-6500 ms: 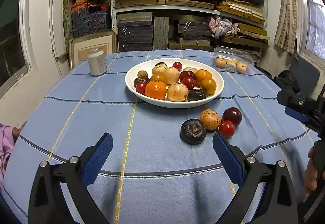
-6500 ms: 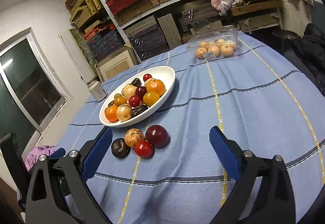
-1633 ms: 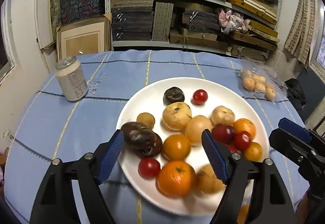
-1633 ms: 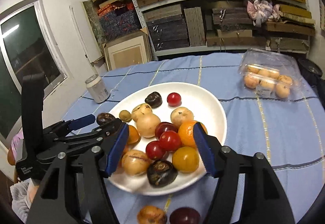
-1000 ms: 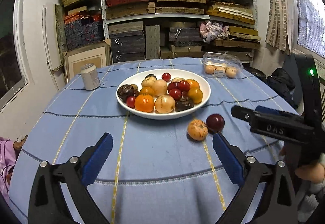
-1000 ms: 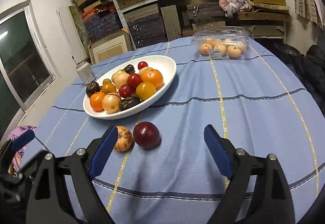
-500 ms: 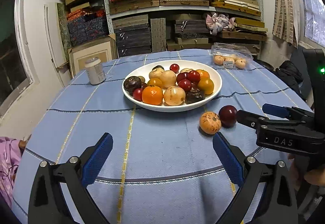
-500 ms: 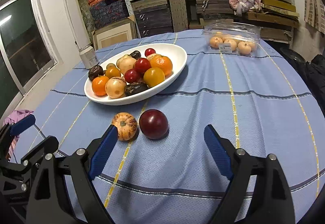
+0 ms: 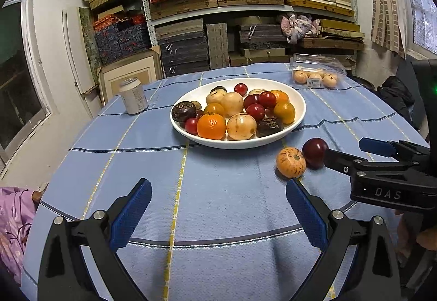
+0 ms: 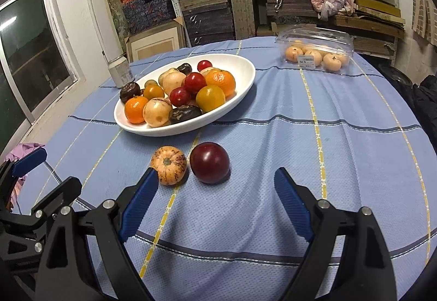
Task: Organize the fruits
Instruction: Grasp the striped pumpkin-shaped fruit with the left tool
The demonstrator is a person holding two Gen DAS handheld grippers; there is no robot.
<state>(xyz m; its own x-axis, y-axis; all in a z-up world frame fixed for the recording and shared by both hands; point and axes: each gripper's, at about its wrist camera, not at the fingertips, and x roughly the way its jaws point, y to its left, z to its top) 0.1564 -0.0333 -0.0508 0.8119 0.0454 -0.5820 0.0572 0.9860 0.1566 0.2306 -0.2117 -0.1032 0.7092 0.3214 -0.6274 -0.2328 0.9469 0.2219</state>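
Note:
A white plate (image 9: pixel 299 103) (image 10: pixel 245 74) in the middle of the blue tablecloth holds several fruits, orange, red, tan and dark. Two fruits lie on the cloth in front of it: a speckled orange fruit (image 9: pixel 291 162) (image 10: pixel 168 165) and a dark red plum (image 9: pixel 314 149) (image 10: pixel 209 162), touching side by side. My right gripper (image 10: pixel 215 191) is open and empty, its jaws spread just short of the two loose fruits. In the left wrist view it comes in from the right beside the plum. My left gripper (image 9: pixel 218 208) is open and empty over bare cloth.
A drink can (image 9: pixel 133 95) (image 10: pixel 119 73) stands at the table's far left. A clear plastic box of pale fruits (image 9: pixel 316 72) (image 10: pixel 316 51) sits at the far right. Shelves of stacked boxes stand behind the table. A purple cloth (image 9: pixel 13 219) lies off the left edge.
My right gripper has moved in closer to the two loose fruits, which now sit just ahead of its jaws. My left gripper has edged slightly forward. Both stay open.

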